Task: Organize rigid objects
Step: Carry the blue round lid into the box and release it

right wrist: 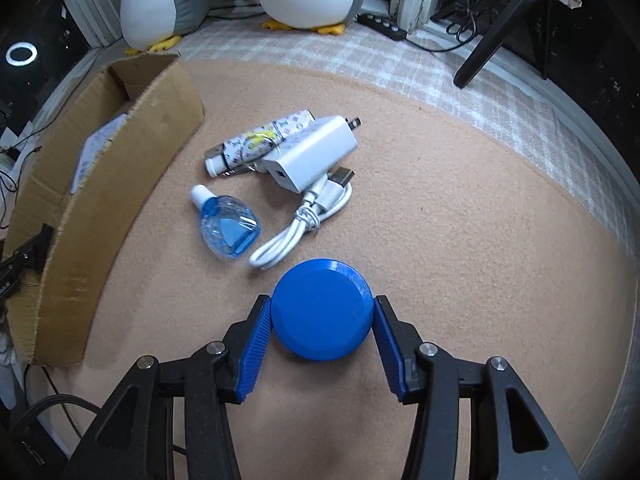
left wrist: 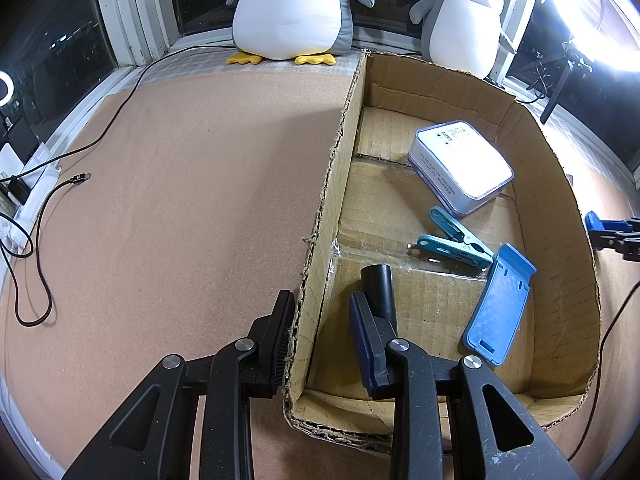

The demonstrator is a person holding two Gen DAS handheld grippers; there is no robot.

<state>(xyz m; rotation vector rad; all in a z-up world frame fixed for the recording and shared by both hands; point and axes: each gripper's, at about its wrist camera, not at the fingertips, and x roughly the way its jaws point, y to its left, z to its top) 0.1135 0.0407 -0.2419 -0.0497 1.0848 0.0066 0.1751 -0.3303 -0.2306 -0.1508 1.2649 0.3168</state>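
The blue round disc (right wrist: 322, 309) sits in the lower centre of the right wrist view, pinched between the two blue fingers (right wrist: 256, 344) of the right tool (right wrist: 320, 340); whether it touches the brown tabletop (right wrist: 460, 220) below, I cannot tell. Above it, in the middle of the frame, lie a white cable (right wrist: 304, 224), a white charger (right wrist: 312, 152), a small blue bottle (right wrist: 226, 228) and a patterned tube (right wrist: 256, 142), close together. The charger covers a part of the tube.

In the left wrist view, the left tool (left wrist: 320, 328) is spread wide, its fingers on both sides of the left wall of the cardboard box (left wrist: 332, 184). Inside the box are a black nozzle (left wrist: 379, 290), partly hidden behind the right finger, a blue phone stand (left wrist: 498, 304), a teal clip (left wrist: 452, 240) and a white case (left wrist: 460, 166), whose print is too small to read. Two plush penguins (left wrist: 292, 8) stand at the top, the left one cut off by the frame
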